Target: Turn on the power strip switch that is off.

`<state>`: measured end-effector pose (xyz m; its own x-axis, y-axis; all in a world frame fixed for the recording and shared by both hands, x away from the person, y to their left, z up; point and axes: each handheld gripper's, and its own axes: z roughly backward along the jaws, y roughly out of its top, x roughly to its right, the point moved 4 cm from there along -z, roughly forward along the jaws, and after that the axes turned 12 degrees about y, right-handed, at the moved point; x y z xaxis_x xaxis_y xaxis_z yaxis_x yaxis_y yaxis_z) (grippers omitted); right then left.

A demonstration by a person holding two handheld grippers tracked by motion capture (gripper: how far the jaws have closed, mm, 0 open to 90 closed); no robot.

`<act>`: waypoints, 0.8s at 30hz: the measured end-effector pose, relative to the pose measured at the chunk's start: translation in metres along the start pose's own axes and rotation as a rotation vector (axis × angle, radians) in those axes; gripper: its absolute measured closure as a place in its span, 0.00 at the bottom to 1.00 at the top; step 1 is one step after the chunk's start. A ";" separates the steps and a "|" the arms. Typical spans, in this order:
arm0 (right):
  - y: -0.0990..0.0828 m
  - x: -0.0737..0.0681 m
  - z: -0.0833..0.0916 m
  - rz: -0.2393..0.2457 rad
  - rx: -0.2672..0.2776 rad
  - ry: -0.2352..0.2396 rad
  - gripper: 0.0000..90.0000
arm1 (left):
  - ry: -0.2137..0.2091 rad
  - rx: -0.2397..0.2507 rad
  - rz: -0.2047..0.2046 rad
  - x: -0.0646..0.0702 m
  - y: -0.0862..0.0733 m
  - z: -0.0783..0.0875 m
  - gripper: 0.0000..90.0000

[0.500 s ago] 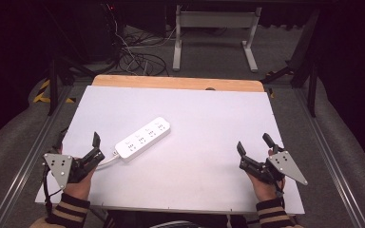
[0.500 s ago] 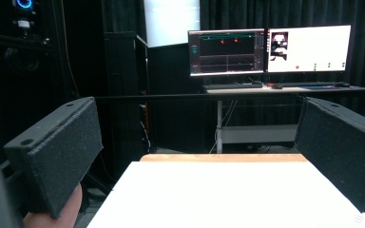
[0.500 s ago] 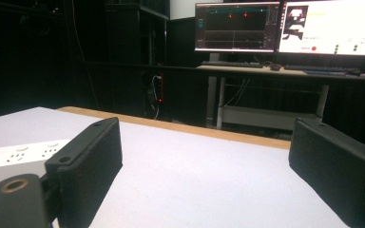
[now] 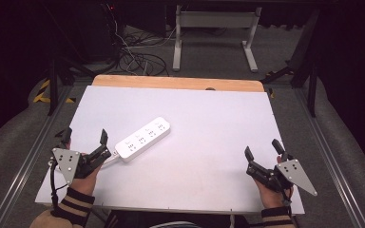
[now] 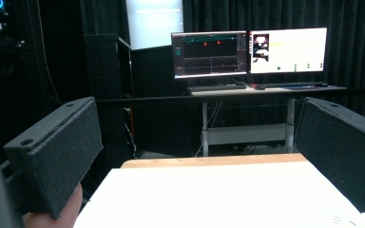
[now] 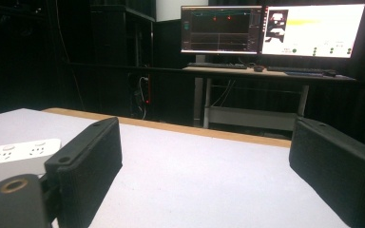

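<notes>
**Two hand-held grippers at the near corners of a white table, power strip between them**

A white table top (image 4: 209,142) is shown, backed along its far edge by a strip of bare wood (image 4: 178,83). One object is carried on it: a white power strip (image 4: 142,138), laid diagonally in the left half, its near end just beside the left gripper (image 4: 84,140) and its white cord (image 4: 108,163) running under that gripper's inner jaw. No container is seen on the table.

The left gripper is held at the near left corner, its jaws spread wide with nothing between them; in the left gripper view the table is seen through the gap. The right gripper (image 4: 262,147) is held at the near right corner, well apart from the power strip, its jaws likewise spread wide and empty. In the right gripper view the power strip (image 6: 16,159) is seen beyond the left-hand jaw.

The centre, far half and right half of the table are left bare. Beyond the far edge a desk (image 6: 266,73) with two lit monitors (image 6: 271,31) is seen, and cables (image 4: 138,59) are spread on the floor.
</notes>
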<state>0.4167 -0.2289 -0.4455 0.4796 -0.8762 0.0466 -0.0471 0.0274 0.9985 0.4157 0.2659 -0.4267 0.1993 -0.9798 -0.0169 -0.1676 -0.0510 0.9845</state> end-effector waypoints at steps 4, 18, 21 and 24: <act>0.000 -0.001 -0.001 0.002 0.003 0.006 0.12 | 0.002 0.004 -0.001 -0.001 0.001 0.002 0.03; 0.000 -0.003 -0.008 0.006 -0.002 0.029 0.12 | -0.100 -0.005 0.017 -0.004 0.002 0.008 0.29; 0.000 -0.003 -0.008 0.002 -0.006 0.029 0.12 | -0.163 -0.015 0.029 -0.003 0.002 0.009 0.47; 0.000 -0.003 -0.008 0.002 -0.008 0.030 0.12 | -0.214 -0.010 0.038 -0.001 0.003 0.010 0.61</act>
<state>0.4218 -0.2222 -0.4457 0.5057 -0.8613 0.0489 -0.0411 0.0325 0.9986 0.4049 0.2646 -0.4253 -0.0167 -0.9997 -0.0156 -0.1609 -0.0127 0.9869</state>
